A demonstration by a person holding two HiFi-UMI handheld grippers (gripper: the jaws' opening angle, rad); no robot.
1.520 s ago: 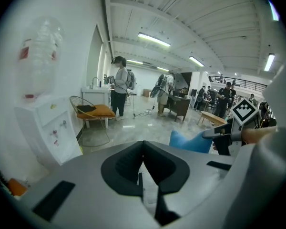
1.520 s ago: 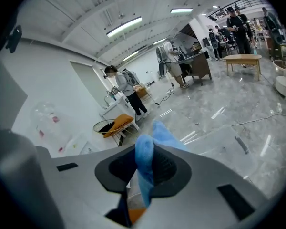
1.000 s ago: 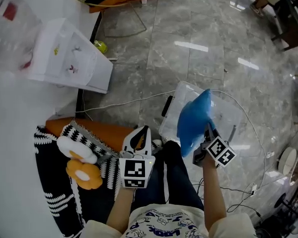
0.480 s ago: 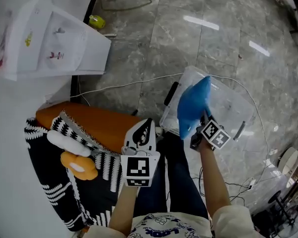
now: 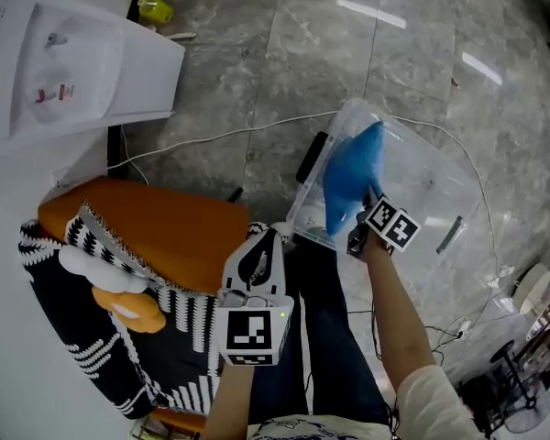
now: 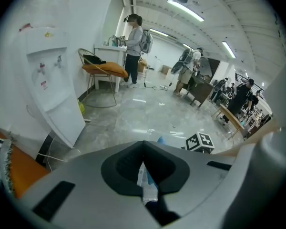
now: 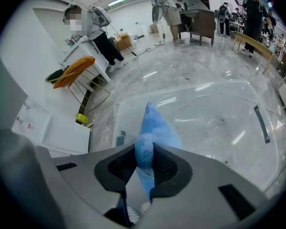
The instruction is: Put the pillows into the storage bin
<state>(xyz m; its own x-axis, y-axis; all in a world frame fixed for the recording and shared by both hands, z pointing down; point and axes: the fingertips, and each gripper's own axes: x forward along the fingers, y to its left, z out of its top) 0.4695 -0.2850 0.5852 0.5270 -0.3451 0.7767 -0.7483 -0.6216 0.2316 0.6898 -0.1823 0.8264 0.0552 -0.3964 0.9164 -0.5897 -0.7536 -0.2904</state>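
Overhead first: the right gripper (image 5: 358,235) is clamped on the lower edge of a blue pillow (image 5: 350,174), which stands up from the jaws and hangs over the near-left corner of the clear bin (image 5: 431,191) on the floor. The left gripper (image 5: 258,247) sits low in front of the person, beside an orange pillow (image 5: 147,232) lying on a striped throw (image 5: 92,337). It touches neither.

Left gripper view: its jaws stand together with nothing gripped, only a thin slit of floor showing between them. The gripper looks out across the room, not at any pillow.

Right gripper view: both pads press into the blue fabric, which bulges above them. The open bin fills the view beyond and looks empty.

So the step in hand looks like carrying the first pillow into the bin. The pillow is above the bin's opening but not yet inside it. Next, the right gripper should go lower and further toward the bin's middle, so the pillow clears the near wall, and only then let go. After that the orange pillow is probably the left gripper's to take.
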